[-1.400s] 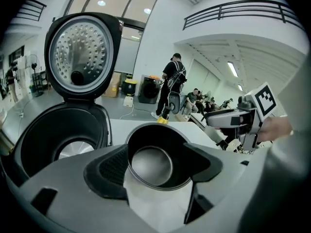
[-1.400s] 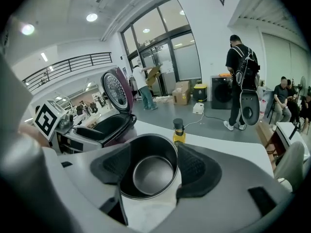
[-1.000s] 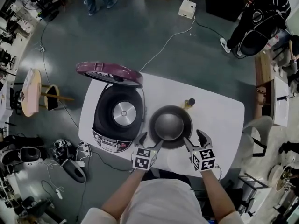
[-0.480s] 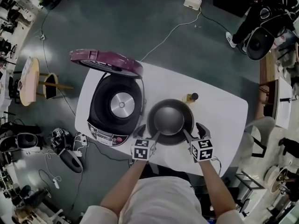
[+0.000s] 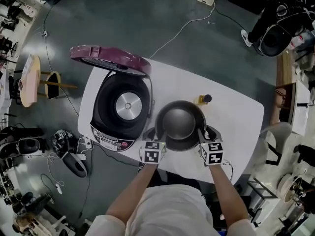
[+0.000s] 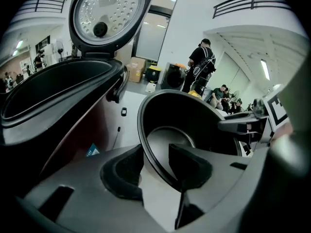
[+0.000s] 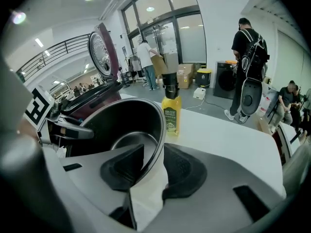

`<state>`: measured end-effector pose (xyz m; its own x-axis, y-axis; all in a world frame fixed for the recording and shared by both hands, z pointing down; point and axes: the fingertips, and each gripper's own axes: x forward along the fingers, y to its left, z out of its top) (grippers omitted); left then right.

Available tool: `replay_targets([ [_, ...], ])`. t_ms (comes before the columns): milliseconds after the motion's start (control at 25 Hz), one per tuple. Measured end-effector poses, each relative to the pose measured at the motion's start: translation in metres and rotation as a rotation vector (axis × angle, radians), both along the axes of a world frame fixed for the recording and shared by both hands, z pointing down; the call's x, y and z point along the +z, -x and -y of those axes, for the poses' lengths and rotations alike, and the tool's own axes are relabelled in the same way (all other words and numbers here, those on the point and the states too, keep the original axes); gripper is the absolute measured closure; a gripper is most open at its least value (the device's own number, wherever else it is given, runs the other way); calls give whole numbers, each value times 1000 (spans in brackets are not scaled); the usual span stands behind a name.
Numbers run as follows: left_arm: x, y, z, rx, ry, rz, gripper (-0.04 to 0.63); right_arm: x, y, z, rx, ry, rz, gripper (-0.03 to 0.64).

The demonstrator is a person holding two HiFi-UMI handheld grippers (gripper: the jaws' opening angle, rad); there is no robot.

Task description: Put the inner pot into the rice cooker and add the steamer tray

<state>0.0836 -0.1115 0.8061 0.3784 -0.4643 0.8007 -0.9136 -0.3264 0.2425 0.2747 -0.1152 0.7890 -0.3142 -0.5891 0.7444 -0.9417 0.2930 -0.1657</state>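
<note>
The dark inner pot stands on the white table, just right of the open rice cooker with its maroon lid raised. My left gripper straddles the pot's near-left rim and my right gripper its near-right rim. In the left gripper view the pot has its rim running between the closing jaws of the left gripper, with a strip of table still showing beside it. In the right gripper view the pot likewise has its rim between the closing jaws of the right gripper.
A small yellow bottle stands behind the pot, also in the right gripper view. The cooker's empty cavity lies left of the pot. A person stands on the floor beyond the table. A stool and cables sit at left.
Both grippers have come down onto the pot's near rim, and their jaws have narrowed around it. The pot and cooker have not moved.
</note>
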Motion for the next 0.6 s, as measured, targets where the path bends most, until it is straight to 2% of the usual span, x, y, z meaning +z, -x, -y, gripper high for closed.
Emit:
replay_targets([
  [120, -1, 2, 1, -28, -3, 25, 442, 1, -1, 0, 35, 23, -25, 495],
  [280, -1, 5, -2, -60, 21, 56, 477, -1, -2, -2, 101, 52, -4, 523],
  [600, -8, 12, -8, -44, 26, 68, 483, -19, 5, -3, 99, 25, 19, 534],
])
